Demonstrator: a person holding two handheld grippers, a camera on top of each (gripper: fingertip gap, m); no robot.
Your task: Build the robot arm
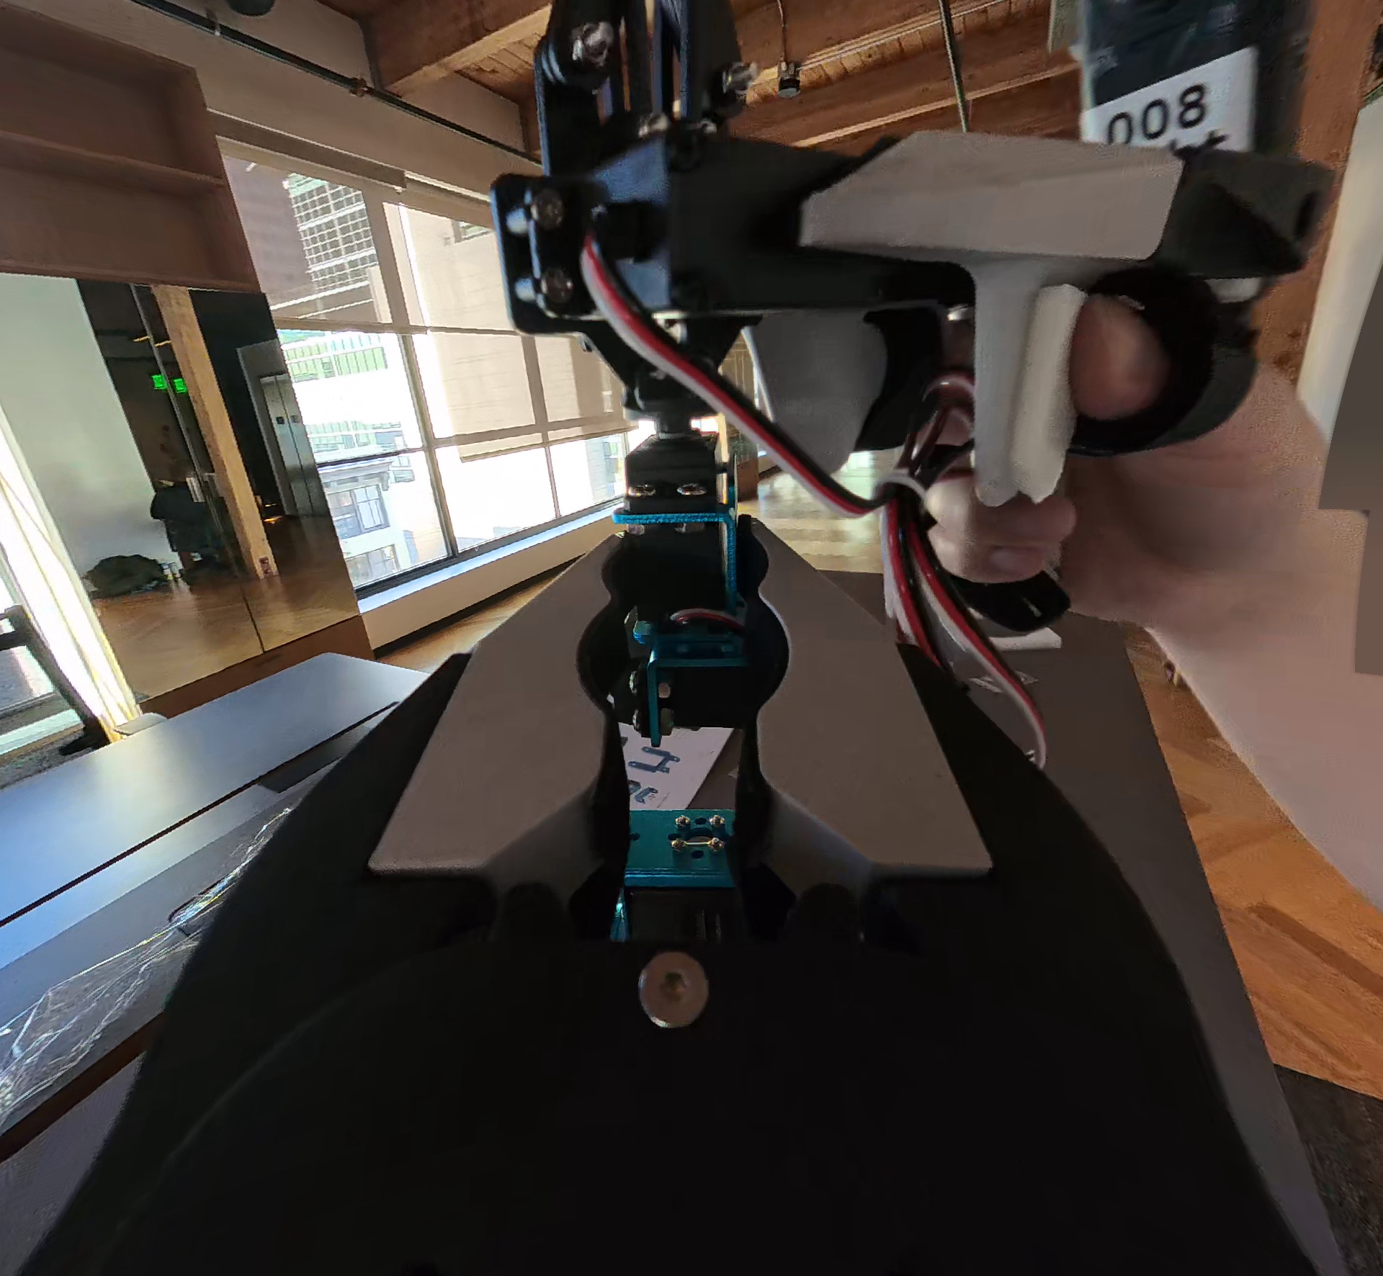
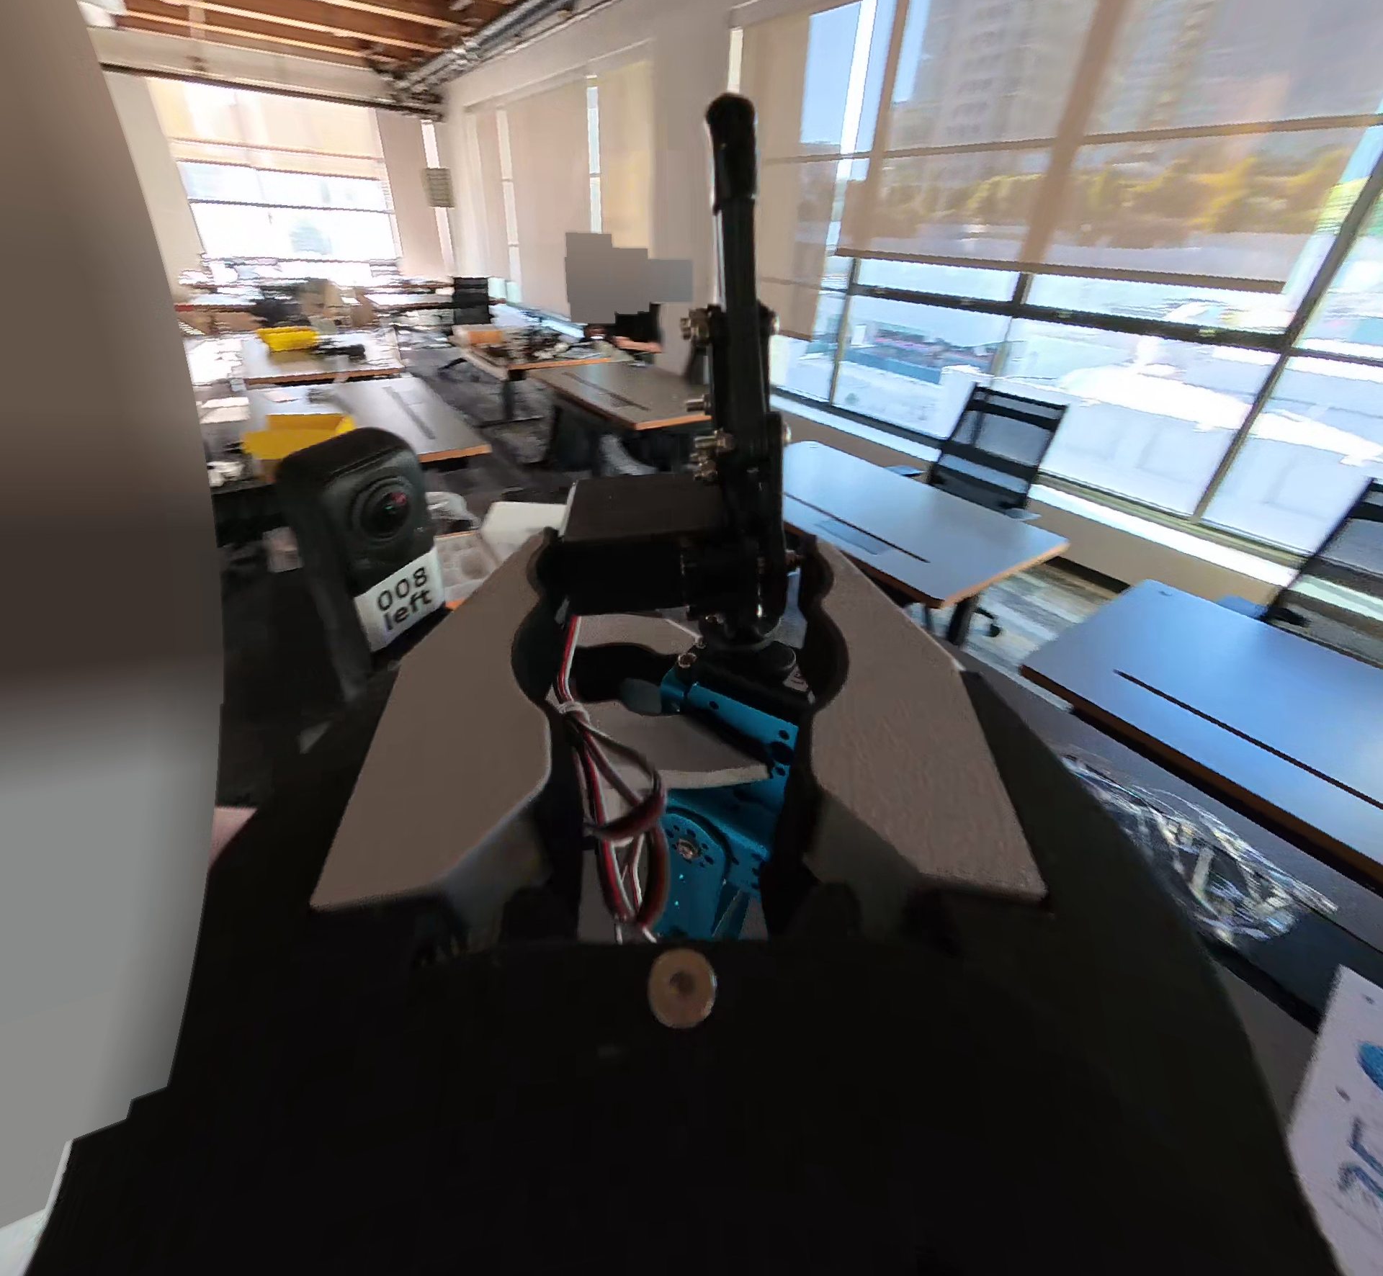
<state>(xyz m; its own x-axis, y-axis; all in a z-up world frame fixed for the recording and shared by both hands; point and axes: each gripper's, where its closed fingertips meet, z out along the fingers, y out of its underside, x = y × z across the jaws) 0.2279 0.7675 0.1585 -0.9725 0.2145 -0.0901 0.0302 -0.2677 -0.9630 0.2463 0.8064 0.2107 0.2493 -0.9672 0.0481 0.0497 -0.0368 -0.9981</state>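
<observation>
A small robot arm (image 1: 677, 686) of teal brackets, black servos and red-white-black wires is held between both grippers. My left gripper (image 1: 677, 567) is shut on its teal lower section. My right gripper (image 2: 673, 567) is shut on the black servo (image 2: 629, 529) higher up, beside the teal bracket (image 2: 718, 709). A black link (image 2: 737, 312) of the arm sticks up past the fingertips. In the left wrist view the right gripper's grey finger (image 1: 973, 215) reaches in from the right, held by a hand (image 1: 1167, 552). The left gripper's camera (image 2: 374, 514) shows in the right wrist view.
A dark table (image 1: 150, 791) with crinkled clear plastic (image 1: 90, 1001) lies below, and a white paper with blue marks (image 1: 673, 769) is under the arm. Grey desks (image 2: 920, 529), a black chair (image 2: 995, 454), yellow bins (image 2: 299, 436) and large windows surround. A white card (image 2: 1347, 1128) is at lower right. My right fingertips sit around 6 cm from my left ones.
</observation>
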